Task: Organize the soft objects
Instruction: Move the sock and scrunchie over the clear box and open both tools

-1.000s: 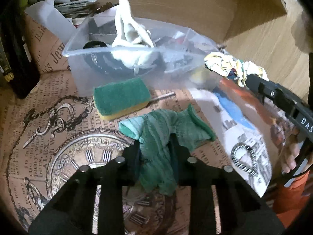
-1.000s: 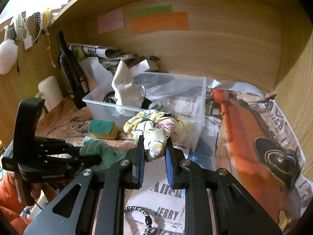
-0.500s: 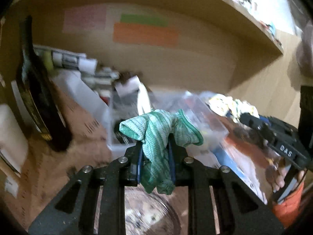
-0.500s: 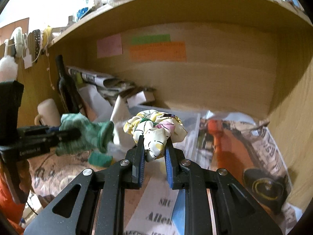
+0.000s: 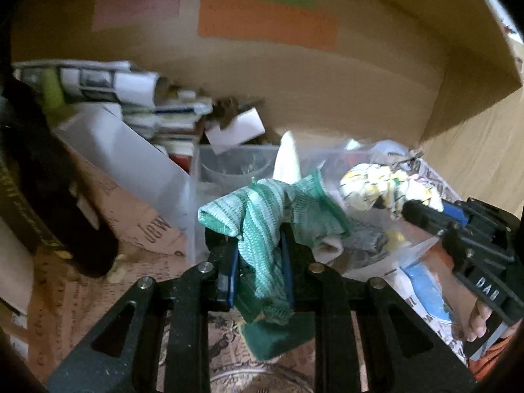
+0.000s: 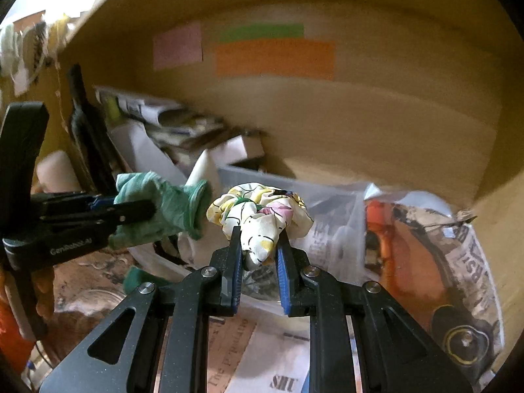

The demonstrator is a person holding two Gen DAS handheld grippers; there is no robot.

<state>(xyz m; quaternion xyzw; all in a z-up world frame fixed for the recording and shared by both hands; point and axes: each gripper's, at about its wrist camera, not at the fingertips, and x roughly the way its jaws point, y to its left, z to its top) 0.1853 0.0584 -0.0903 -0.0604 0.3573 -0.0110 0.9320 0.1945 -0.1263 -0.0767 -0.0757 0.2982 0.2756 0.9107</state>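
My left gripper (image 5: pixel 258 245) is shut on a green striped sock (image 5: pixel 262 216) and holds it in the air over the near edge of the clear plastic bin (image 5: pixel 196 196). My right gripper (image 6: pixel 258 245) is shut on a floral yellow-and-white scrunchie (image 6: pixel 262 213) and holds it above the same bin (image 6: pixel 327 196). The sock (image 6: pixel 157 209) hangs just left of the scrunchie in the right wrist view; the scrunchie (image 5: pixel 383 190) shows to the right in the left wrist view. A white cloth (image 5: pixel 288 160) stands up inside the bin. A green-topped sponge (image 5: pixel 275 337) lies on the table below the left gripper.
A dark bottle (image 6: pixel 85 131) and a cream mug (image 6: pixel 55 170) stand at the left. Stacked newspapers (image 5: pixel 131 98) lie behind the bin against the wooden back wall. Newsprint covers the table (image 6: pixel 425 245). Coloured paper notes (image 6: pixel 275 59) are stuck on the wall.
Both grippers rose from the table with their cloths and moved forward over the bin. The sock left the table; the sponge now lies under the left gripper.
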